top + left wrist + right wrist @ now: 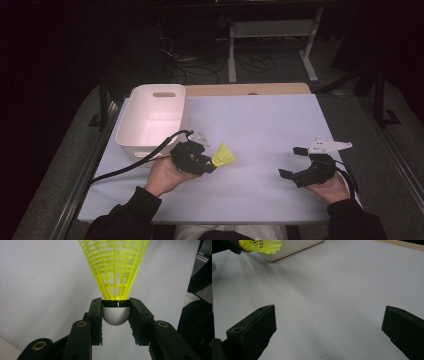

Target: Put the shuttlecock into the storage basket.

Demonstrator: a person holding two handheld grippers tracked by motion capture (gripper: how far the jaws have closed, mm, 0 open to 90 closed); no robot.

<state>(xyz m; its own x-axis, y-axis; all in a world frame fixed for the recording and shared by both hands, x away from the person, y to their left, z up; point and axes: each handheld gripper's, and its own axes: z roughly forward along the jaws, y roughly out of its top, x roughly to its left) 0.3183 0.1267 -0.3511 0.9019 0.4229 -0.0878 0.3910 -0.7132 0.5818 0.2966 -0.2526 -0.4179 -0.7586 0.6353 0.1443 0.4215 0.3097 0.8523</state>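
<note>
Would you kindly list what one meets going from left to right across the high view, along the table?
White bin → left hand-held gripper → yellow shuttlecock, clamped by its cork in that gripper → bare stretch of white table cover → right hand-held gripper, jaws apart.

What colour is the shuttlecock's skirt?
Bright yellow plastic mesh shuttlecock skirt above a white rounded cork; clearest in the left gripper view.

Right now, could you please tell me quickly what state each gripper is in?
Left gripper: closed on the yellow shuttlecock, gripping its white cork base.
Right gripper: open, holding nothing.
</note>
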